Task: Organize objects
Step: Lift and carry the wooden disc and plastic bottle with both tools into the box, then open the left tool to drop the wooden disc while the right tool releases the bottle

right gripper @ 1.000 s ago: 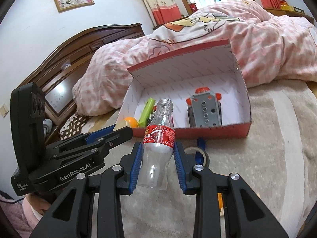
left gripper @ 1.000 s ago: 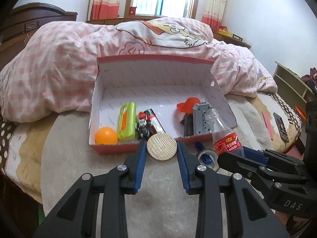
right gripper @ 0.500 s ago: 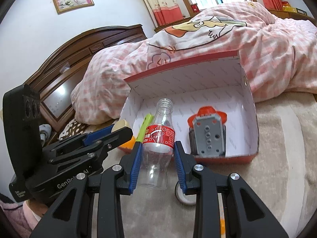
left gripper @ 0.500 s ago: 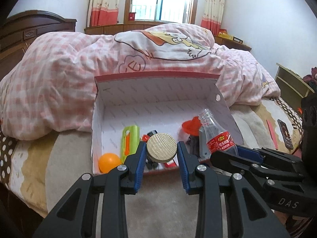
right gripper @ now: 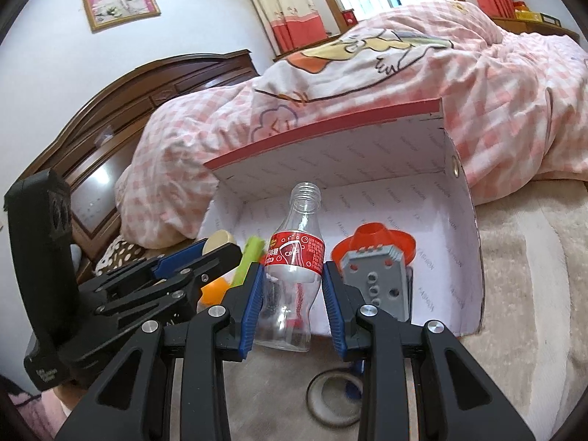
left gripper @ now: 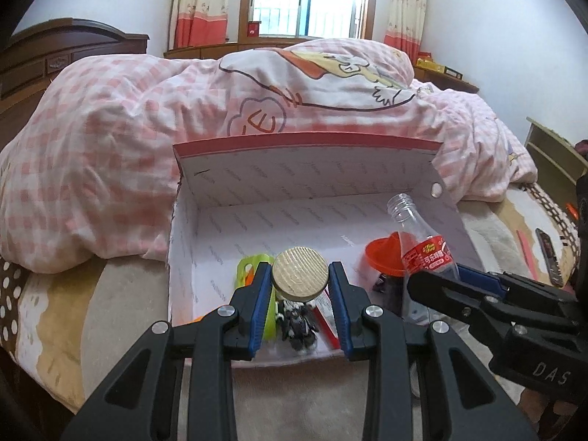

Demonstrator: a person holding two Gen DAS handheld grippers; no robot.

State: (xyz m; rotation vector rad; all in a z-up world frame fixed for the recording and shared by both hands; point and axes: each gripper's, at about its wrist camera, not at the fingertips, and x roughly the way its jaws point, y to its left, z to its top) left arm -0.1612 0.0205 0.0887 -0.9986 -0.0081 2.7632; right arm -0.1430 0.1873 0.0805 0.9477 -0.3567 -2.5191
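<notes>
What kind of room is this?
A bedroom, most likely: a bed with a pink checked quilt, a dark wooden headboard, and a curtained window.

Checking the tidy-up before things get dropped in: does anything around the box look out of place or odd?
Yes. A roll of tape lies on the blanket in front of the box, outside it, while the other small things are inside. The bottle held by the right gripper has no cap.
</notes>
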